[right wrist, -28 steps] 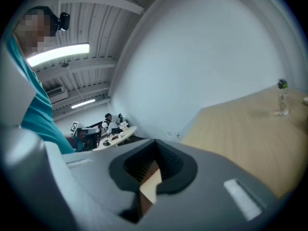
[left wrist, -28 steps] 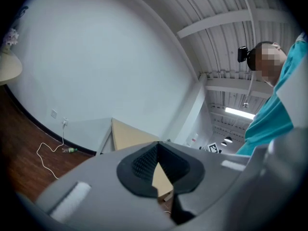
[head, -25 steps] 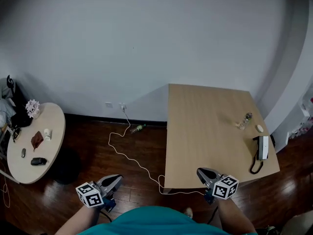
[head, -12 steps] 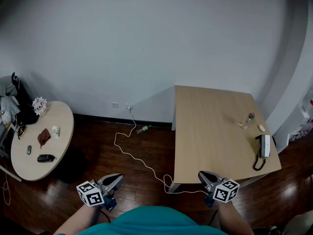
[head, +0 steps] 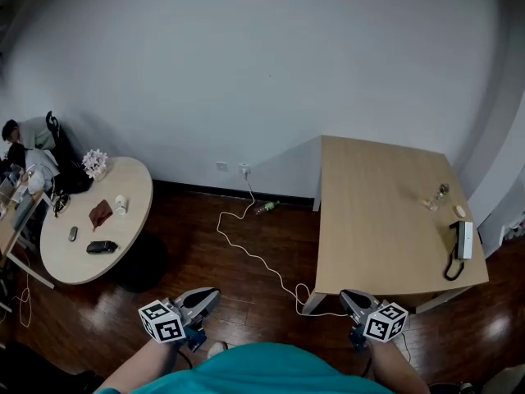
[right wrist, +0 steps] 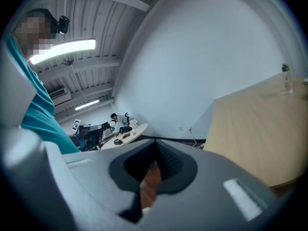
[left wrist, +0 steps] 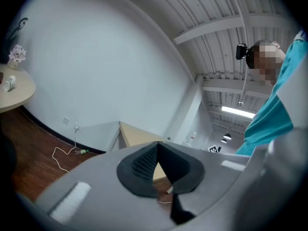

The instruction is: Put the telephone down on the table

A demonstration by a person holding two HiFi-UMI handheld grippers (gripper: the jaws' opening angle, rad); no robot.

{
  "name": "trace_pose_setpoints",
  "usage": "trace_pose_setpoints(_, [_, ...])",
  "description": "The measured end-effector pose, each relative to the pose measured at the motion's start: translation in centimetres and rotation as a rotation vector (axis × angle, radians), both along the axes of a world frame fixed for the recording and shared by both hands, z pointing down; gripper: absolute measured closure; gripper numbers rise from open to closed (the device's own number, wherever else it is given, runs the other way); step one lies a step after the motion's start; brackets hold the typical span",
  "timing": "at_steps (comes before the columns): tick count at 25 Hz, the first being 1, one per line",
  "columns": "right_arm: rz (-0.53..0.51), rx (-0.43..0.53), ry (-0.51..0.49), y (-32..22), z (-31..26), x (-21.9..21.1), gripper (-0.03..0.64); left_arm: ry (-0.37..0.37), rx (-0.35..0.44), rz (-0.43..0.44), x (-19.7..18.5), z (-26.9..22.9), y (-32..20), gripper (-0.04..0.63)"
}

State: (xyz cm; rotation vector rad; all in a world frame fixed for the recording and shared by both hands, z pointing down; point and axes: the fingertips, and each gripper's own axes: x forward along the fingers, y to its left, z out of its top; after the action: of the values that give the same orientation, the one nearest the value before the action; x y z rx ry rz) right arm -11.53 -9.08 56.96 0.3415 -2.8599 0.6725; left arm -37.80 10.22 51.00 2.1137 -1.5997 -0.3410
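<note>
The telephone, a black-and-white set with a curled black cord, lies at the right edge of the rectangular wooden table. Neither gripper view shows it. My left gripper is at the bottom of the head view over the dark wood floor, far left of the table, with its jaws shut on nothing. My right gripper is just off the table's near left corner, well short of the telephone. Its jaws meet at the tips and hold nothing.
A small bottle and a white item stand on the table beyond the telephone. A white cable trails across the floor from a wall socket. At the left is a round table with small things, and a person sits behind it.
In the head view the whole scene has slid to the right, and more of the round table and the seated person shows. Both grippers stay shut and low in the picture.
</note>
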Motion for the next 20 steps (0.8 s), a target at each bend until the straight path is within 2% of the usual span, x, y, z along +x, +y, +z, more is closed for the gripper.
trace_pose_setpoints(3, [0.019, 0.029, 0.002, 2.0, -0.9, -2.2, 0.617, 0.003, 0.038, 0.018, -2.8, -0.6, 1.4, 0.592])
trace_pose_setpoints(7, [0.069, 0.052, 0.017, 6.3, -1.2, -6.8, 0.617, -0.011, 0.070, 0.089, -7.5, -0.5, 4.5, 0.591])
trace_pose_setpoints(10, [0.127, 0.032, 0.008, 10.6, -1.3, -10.4, 0.615, -0.001, 0.035, 0.144, -11.0, 0.5, 8.0, 0.592])
trace_pose_setpoints(14, [0.139, 0.019, 0.019, 16.2, -1.2, -14.8, 0.617, 0.003, 0.008, 0.198, -14.6, 1.3, 11.9, 0.592])
trace_pose_setpoints(17, [0.123, 0.022, 0.038, 19.6, -1.5, -16.3, 0.615, 0.056, 0.015, 0.190, -15.9, 1.0, 13.8, 0.592])
trace_pose_setpoints(20, [0.117, 0.033, 0.053, 21.3, -1.9, -16.1, 0.616, 0.082, 0.035, 0.187, -15.4, 0.4, 15.0, 0.591])
